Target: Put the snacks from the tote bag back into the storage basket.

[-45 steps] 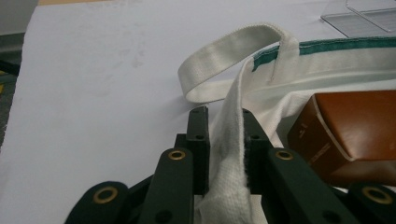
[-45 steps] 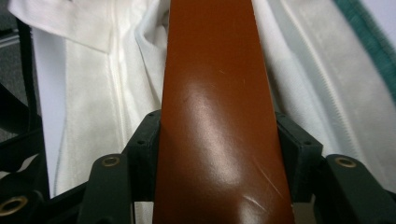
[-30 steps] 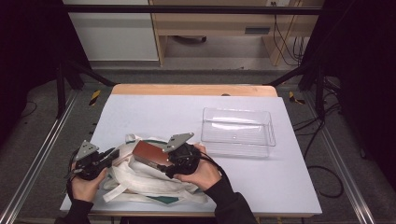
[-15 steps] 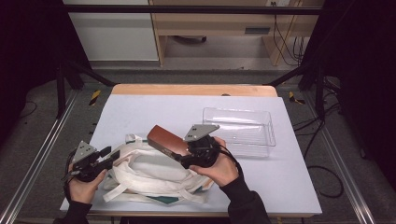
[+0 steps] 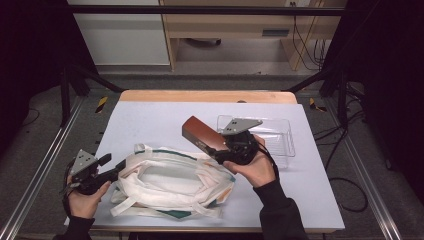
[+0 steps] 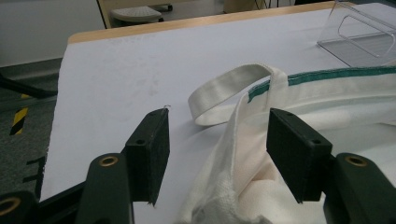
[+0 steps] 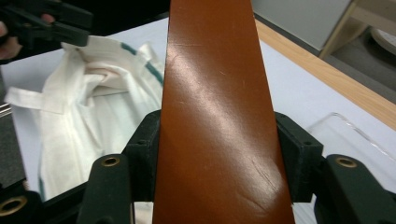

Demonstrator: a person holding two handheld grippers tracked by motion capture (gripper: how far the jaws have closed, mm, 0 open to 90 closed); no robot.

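A white cloth bag (image 5: 170,182) with green trim lies slumped on the near left of the table. My left gripper (image 5: 119,167) sits at its left edge. In the left gripper view, the left gripper (image 6: 219,154) has just been opening its jaws, and the bag's rim (image 6: 238,140) now lies loose between the pads without being pressed. My right gripper (image 5: 219,149) is shut on a flat brown leather case (image 5: 202,135), held in the air above the bag's right end. The case (image 7: 215,116) runs up between the pads of the right gripper (image 7: 217,158).
A clear plastic tray (image 5: 280,135) stands on the white table top (image 5: 150,120) just right of the raised case. The tray (image 6: 364,37) also shows far off in the left gripper view. The table's wooden far edge (image 5: 205,96) borders the floor.
My right gripper has carried the brown case up and to the right, from over the bag toward the tray. The left jaws have opened off the bag's edge.
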